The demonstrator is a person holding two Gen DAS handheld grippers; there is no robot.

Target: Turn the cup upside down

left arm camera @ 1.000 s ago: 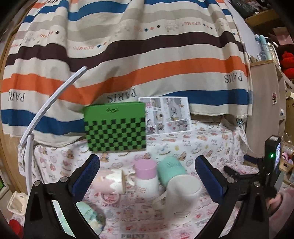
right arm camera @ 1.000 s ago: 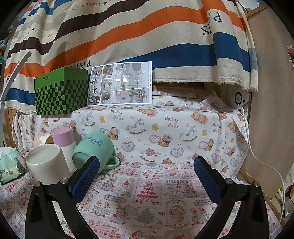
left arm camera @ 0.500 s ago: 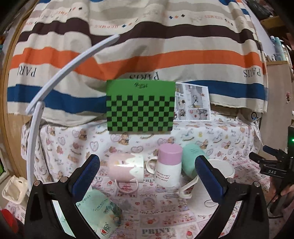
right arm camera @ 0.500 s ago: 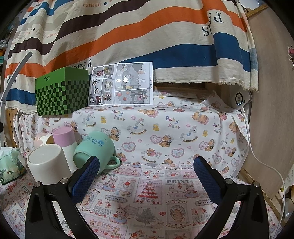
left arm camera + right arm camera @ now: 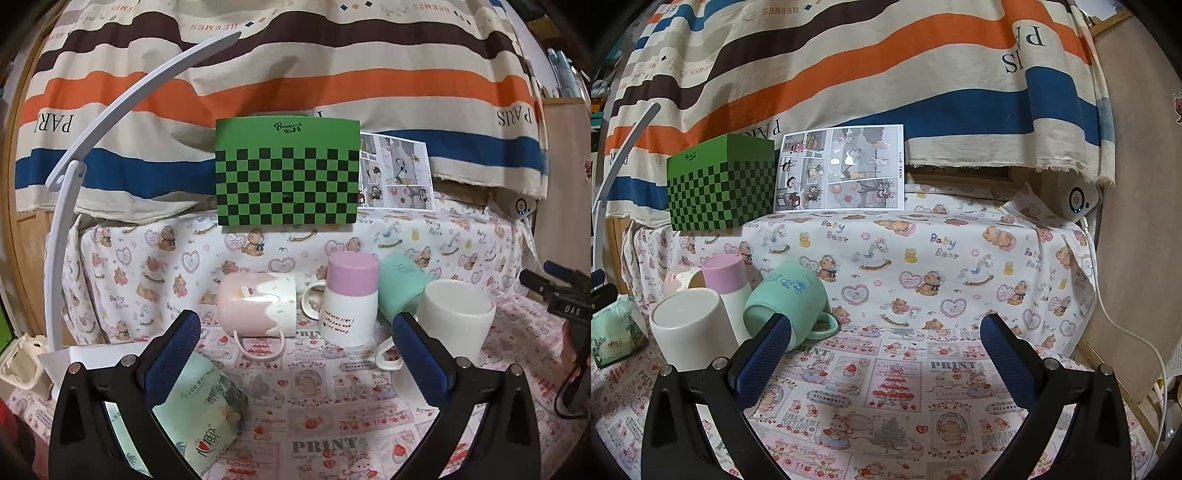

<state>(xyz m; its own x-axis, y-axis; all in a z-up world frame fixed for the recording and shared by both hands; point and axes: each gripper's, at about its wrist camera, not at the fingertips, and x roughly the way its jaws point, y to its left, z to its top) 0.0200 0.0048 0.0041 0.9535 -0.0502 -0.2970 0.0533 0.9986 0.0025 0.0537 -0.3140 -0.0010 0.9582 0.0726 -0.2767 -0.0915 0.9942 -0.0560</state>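
Several cups stand together on the printed cloth. A pink-and-white mug [image 5: 256, 308] lies on its side. A white cup with a pink bottom [image 5: 349, 301] stands upside down. A mint green mug [image 5: 399, 290] lies tilted on its side; it also shows in the right wrist view [image 5: 788, 299]. A plain white mug [image 5: 454, 319] stands at the right, also in the right wrist view [image 5: 689, 330]. My left gripper [image 5: 295, 354] is open and empty, in front of the cups. My right gripper [image 5: 886, 354] is open and empty, right of the cups.
A green checkered box [image 5: 287, 175] and a comic sheet [image 5: 842, 170] stand on the raised ledge behind. A tissue pack [image 5: 201, 410] lies front left. A white curved lamp stand [image 5: 62, 221] rises at the left. A white device with cable [image 5: 1082, 197] sits at the right.
My left gripper has swung left and pulled back, so the cups now sit centred between its fingers. My right gripper has hardly moved. No cup has moved.
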